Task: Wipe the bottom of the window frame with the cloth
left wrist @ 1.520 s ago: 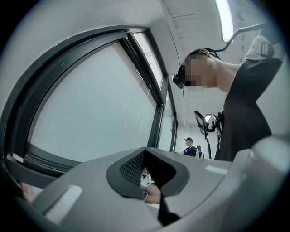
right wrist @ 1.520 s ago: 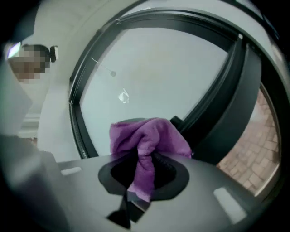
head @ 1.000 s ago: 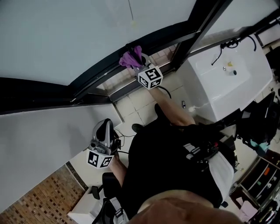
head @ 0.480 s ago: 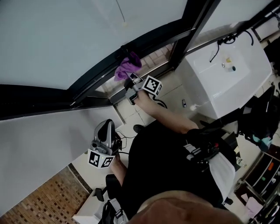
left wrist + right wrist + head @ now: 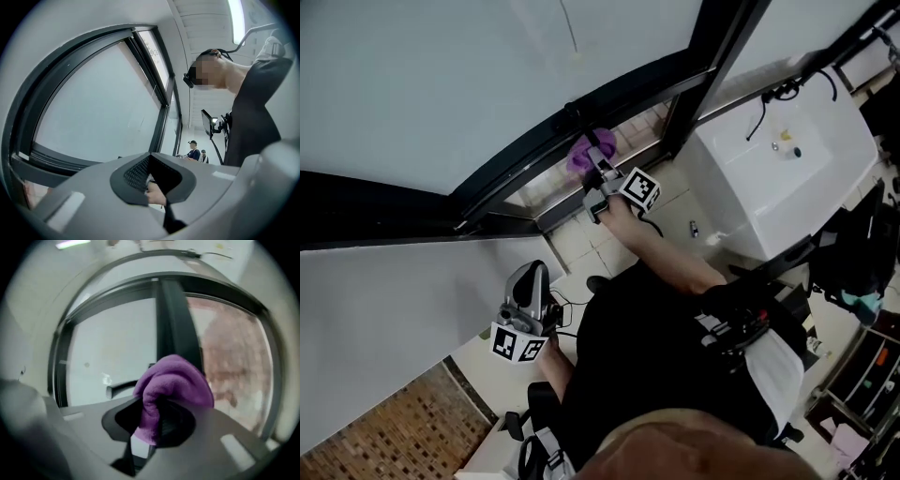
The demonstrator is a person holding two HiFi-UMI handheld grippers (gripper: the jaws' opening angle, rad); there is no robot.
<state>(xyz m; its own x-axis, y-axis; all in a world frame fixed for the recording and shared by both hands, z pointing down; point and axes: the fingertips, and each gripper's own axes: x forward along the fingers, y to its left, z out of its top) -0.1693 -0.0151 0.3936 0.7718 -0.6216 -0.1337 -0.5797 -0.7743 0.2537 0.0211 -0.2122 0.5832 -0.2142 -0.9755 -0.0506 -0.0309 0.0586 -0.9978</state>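
Across the upper part of the head view, the dark window frame (image 5: pixel 517 169) is seen running slantwise. Its bottom rail rises from lower left to upper right, pale glass is seen above it, and an upright bar (image 5: pixel 717 56) is met toward the rail's right-hand end. A white sink (image 5: pixel 787 159) is set just past that upright, on the room side of the frame. The person (image 5: pixel 675 375), dressed in dark cloth, is seen on the room side too, well apart from the rail.

The right tool (image 5: pixel 597 169) is held up at the bottom rail, near the foot of the upright. Its jaws are clamped on the purple cloth (image 5: pixel 582 154). In the right gripper view the cloth is seen bunched over the jaw tips, with the frame straight ahead of it. The cloth appears to be pressed against the rail or its track, though contact cannot be confirmed.

The left tool (image 5: pixel 531 274) is held low, well apart from the frame, and its jaws are brought together on nothing.

The wipe is judged to be under way. The coming stroke turns on the rail's long axis: the cloth lies just ahead of the right tool's tips, at the rail, so it would have to be drawn along the slant, not across it. The longer stretch of rail lies to the lower left of the cloth, while the other way is closed off by the upright. The right tool is by far the nearer of the two to the frame.
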